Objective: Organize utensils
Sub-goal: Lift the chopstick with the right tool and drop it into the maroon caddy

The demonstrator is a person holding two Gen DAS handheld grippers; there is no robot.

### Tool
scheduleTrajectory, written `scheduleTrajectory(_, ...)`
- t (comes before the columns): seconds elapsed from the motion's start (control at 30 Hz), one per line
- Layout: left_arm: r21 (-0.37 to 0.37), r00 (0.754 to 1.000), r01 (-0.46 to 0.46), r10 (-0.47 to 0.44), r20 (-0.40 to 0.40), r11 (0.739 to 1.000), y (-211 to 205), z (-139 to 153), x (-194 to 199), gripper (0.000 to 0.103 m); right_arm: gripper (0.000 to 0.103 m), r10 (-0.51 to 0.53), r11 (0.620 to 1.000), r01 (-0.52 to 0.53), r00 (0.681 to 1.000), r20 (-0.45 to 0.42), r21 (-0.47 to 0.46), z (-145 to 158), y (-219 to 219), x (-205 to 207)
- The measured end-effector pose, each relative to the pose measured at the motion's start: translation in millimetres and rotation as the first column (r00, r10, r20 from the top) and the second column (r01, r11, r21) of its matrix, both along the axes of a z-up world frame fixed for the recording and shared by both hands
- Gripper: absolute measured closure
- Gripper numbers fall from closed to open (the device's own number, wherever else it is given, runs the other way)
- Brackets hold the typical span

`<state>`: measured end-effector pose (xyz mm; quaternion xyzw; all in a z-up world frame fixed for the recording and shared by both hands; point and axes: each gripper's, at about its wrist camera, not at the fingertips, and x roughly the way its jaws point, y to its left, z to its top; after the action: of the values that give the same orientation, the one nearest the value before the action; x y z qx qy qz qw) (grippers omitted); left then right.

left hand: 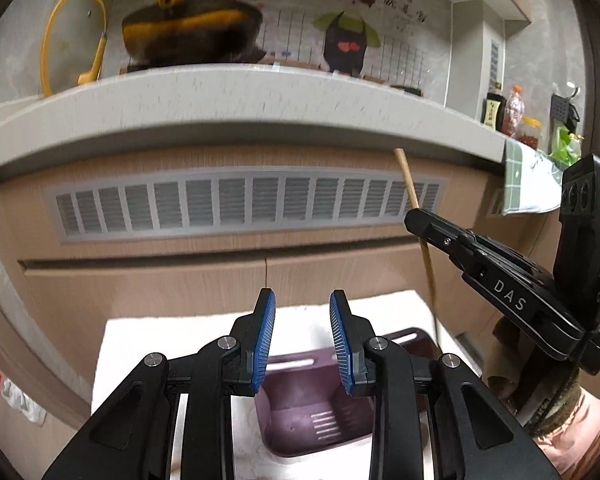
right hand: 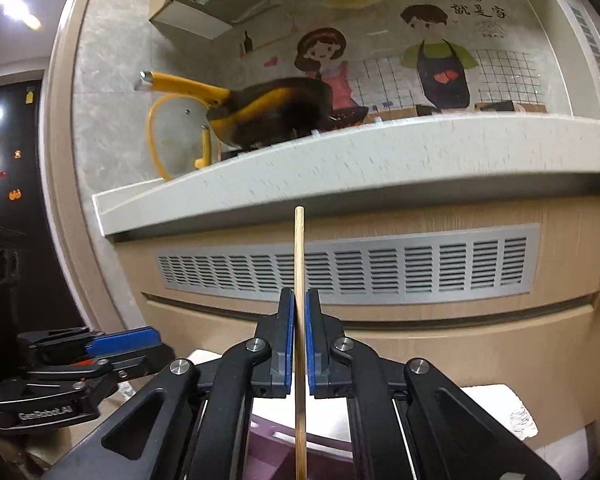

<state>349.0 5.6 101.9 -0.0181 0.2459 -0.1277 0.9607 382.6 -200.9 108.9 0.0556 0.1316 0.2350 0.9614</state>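
A thin wooden chopstick [right hand: 299, 248] stands upright, and my right gripper [right hand: 299, 296] is shut on it near its middle. In the left wrist view the same chopstick [left hand: 410, 184] sticks up from the right gripper [left hand: 416, 218] at the right, its lower end hanging over a purple utensil basket [left hand: 296, 404]. The basket lies on a white cloth [left hand: 132, 344] below both grippers. My left gripper [left hand: 302, 300] hovers over the basket with its blue pads apart and nothing between them. It also shows at the lower left as the left gripper [right hand: 156, 340] in the right wrist view.
A grey countertop edge [left hand: 220, 96] juts out above a wooden cabinet front with a vent grille [left hand: 240, 204]. On the counter sit a dark pan with a yellow handle [left hand: 188, 32], a yellow-rimmed lid [left hand: 72, 40] and bottles [left hand: 496, 108]. A green checked cloth [left hand: 528, 180] hangs at the right.
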Motion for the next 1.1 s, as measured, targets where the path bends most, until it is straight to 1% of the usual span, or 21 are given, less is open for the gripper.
scheduleTrajectory(0.1, -0.014, 0.999, -0.011, 0.011, -0.042, 1.0, 5, -12, 7, 0.074, 0.098, 0.002, 1.0, -0.003, 0.999, -0.032, -0.023, -13, 0, 5)
scheduleTrajectory(0.17, -0.02, 0.998, -0.014, 0.013, -0.067, 1.0, 8, -20, 9, 0.073, 0.098, 0.003, 0.998, -0.006, 0.998, -0.058, -0.054, -22, 1, 4)
scheduleTrajectory(0.3, -0.018, 0.992, -0.027, 0.024, -0.123, 0.999, 17, -36, 7, 0.072, 0.098, 0.012, 0.994, -0.026, 0.992, -0.129, -0.103, -36, 0, 2)
scheduleTrajectory(0.4, -0.009, 0.984, -0.059, 0.057, -0.166, 0.998, 29, -50, 0, 0.072, 0.097, 0.0, 0.989, -0.023, 0.988, -0.158, -0.146, -42, 0, -4)
scheduleTrajectory(0.5, -0.024, 0.973, -0.108, 0.1, -0.206, 0.994, 52, -60, -12, 0.071, 0.096, -0.014, 0.985, -0.015, 0.985, -0.171, -0.17, -46, -4, -18)
scheduleTrajectory(0.53, -0.03, 0.968, -0.126, 0.116, -0.221, 0.992, 63, -64, -16, 0.069, 0.093, -0.019, 0.983, -0.012, 0.985, -0.169, -0.183, -46, -5, -24)
scheduleTrajectory(0.57, -0.034, 0.964, -0.141, 0.129, -0.234, 0.989, 72, -67, -19, 0.068, 0.086, -0.028, 0.98, -0.005, 0.986, -0.164, -0.198, -46, -5, -30)
scheduleTrajectory(0.6, -0.037, 0.956, -0.163, 0.148, -0.253, 0.986, 83, -71, -23, 0.065, 0.082, -0.039, 0.976, 0.004, 0.987, -0.157, -0.219, -46, -5, -38)
scheduleTrajectory(0.63, -0.039, 0.948, -0.185, 0.168, -0.27, 0.982, 92, -75, -26, 0.062, 0.074, -0.042, 0.973, 0.006, 0.987, -0.152, -0.231, -48, -6, -44)
scheduleTrajectory(0.67, -0.041, 0.939, -0.204, 0.184, -0.291, 0.978, 100, -80, -28, 0.061, 0.07, -0.042, 0.97, 0.005, 0.988, -0.148, -0.241, -49, -6, -51)
scheduleTrajectory(0.73, -0.049, 0.917, -0.23, 0.2, -0.345, 0.972, 115, -93, -31, 0.059, 0.07, -0.042, 0.963, -0.002, 0.987, -0.158, -0.268, -52, -5, -62)
scheduleTrajectory(0.77, -0.053, 0.91, -0.236, 0.201, -0.361, 0.97, 119, -98, -33, 0.059, 0.07, -0.041, 0.958, -0.01, 0.984, -0.171, -0.286, -56, -3, -68)
scheduleTrajectory(0.8, -0.049, 0.903, -0.237, 0.201, -0.381, 0.97, 121, -106, -34, 0.059, 0.069, -0.042, 0.953, -0.016, 0.982, -0.185, -0.301, -60, -2, -73)
scheduleTrajectory(0.87, -0.039, 0.895, -0.22, 0.185, -0.406, 0.975, 122, -122, -37, 0.059, 0.064, -0.045, 0.946, -0.028, 0.975, -0.215, -0.324, -69, -1, -82)
scheduleTrajectory(0.93, -0.036, 0.886, -0.194, 0.159, -0.435, 0.98, 118, -136, -35, 0.059, 0.052, -0.056, 0.937, -0.032, 0.969, -0.241, -0.348, -78, 0, -92)
scheduleTrajectory(0.97, -0.032, 0.882, -0.179, 0.146, -0.447, 0.983, 116, -143, -34, 0.059, 0.048, -0.064, 0.932, -0.032, 0.966, -0.249, -0.362, -84, -1, -97)
scheduleTrajectory(1.07, 0.002, 0.87, -0.155, 0.137, -0.474, 0.988, 111, -161, -34, 0.059, 0.045, -0.082, 0.911, -0.042, 0.957, -0.28, -0.41, -99, 0, -111)
scheduleTrajectory(1.1, 0.012, 0.867, -0.152, 0.139, -0.478, 0.988, 111, -165, -34, 0.059, 0.04, -0.091, 0.906, -0.044, 0.951, -0.296, -0.421, -104, 1, -114)
